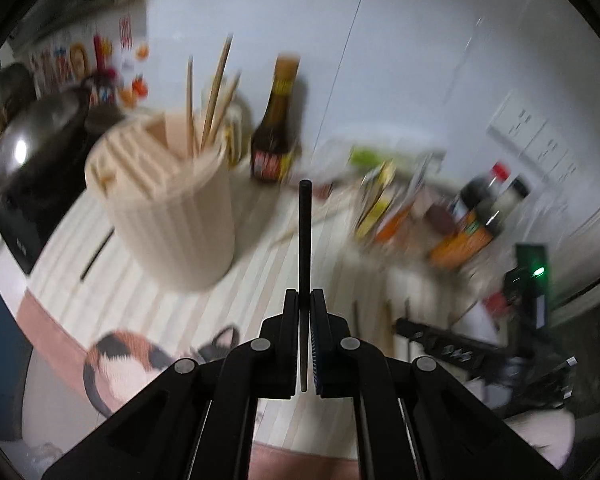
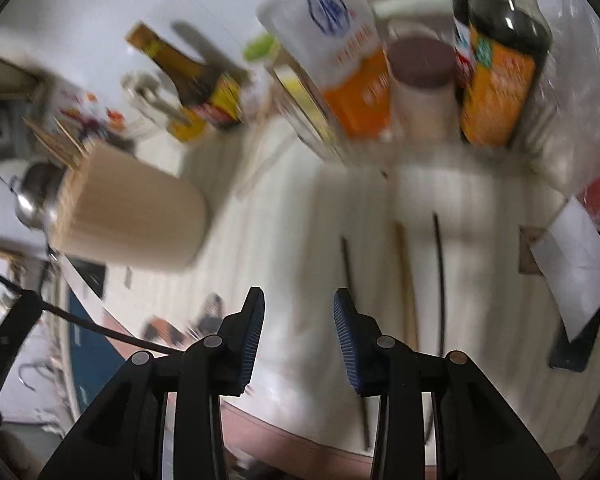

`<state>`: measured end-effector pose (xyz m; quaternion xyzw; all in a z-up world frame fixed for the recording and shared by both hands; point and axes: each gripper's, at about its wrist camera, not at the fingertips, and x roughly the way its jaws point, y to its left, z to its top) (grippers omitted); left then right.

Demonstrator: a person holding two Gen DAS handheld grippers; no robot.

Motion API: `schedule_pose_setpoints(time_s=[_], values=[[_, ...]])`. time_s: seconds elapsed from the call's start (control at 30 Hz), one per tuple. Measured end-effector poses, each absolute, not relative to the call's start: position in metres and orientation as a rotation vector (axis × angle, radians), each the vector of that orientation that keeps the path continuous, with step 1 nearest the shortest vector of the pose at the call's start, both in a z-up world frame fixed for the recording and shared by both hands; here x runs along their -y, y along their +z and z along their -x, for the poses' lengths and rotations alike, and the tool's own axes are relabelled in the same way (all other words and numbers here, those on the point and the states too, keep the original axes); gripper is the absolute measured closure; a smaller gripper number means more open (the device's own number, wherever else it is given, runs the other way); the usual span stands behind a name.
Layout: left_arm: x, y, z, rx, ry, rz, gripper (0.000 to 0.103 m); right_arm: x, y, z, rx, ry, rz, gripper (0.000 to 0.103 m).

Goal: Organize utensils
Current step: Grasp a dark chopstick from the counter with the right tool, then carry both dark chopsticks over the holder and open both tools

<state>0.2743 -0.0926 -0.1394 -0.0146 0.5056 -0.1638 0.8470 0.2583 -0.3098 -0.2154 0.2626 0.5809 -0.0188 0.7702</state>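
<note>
Cream-coloured ribbed utensil holder (image 1: 168, 204) stands at the left of the bench (image 1: 260, 264), wooden chopsticks (image 1: 212, 96) upright inside, likely the sorting destination. At centre, the left gripper (image 1: 305, 320) has its jaws clamped on a black chopstick (image 1: 305, 232), pointed forward. Farther right, the right gripper (image 2: 299, 320) has jaws partly apart and empty, above three loose chopsticks (image 2: 404, 272) lying on the bench, probably next.

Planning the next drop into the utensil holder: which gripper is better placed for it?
Left. The left gripper already clamps a black chopstick near the holder; the right gripper is empty.
</note>
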Motion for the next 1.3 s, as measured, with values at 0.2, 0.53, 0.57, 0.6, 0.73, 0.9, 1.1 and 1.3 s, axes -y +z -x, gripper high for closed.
schedule_pose_setpoints(time_s=[0.2,0.53,0.57,0.6,0.73,0.9,1.1,1.3], values=[[0.091,-0.164,-0.279,-1.105,-0.296,0.01,0.1,0.3,-0.274,-0.276,-1.41,-0.053,-0.471,0.065],[0.083,-0.184,-0.281,-1.093,-0.25,-0.055,0.1,0.272,-0.324,-0.293,-1.54,-0.157,-0.261,0.098],[0.083,-0.184,-0.281,-1.09,-0.253,-0.051,0.1,0.267,-0.324,-0.292,-1.529,-0.16,-0.213,0.098],[0.083,-0.184,-0.281,-1.089,-0.256,-0.048,0.1,0.262,-0.323,-0.29,-1.517,-0.157,-0.17,0.098],[0.082,-0.178,-0.278,-1.07,-0.268,-0.054,0.1,0.267,-0.31,-0.275,-1.439,-0.139,-0.22,0.098],[0.073,-0.166,-0.273,-1.043,-0.262,-0.056,0.1,0.268,-0.251,-0.249,-1.236,-0.095,-0.239,0.099],[0.063,-0.137,-0.265,-0.983,-0.267,-0.06,0.1,0.249,-0.172,-0.233,-0.977,-0.043,-0.25,0.099],[0.045,-0.073,-0.272,-0.848,-0.267,0.004,0.1,0.236,-0.082,-0.237,-0.715,0.004,-0.219,0.099]])
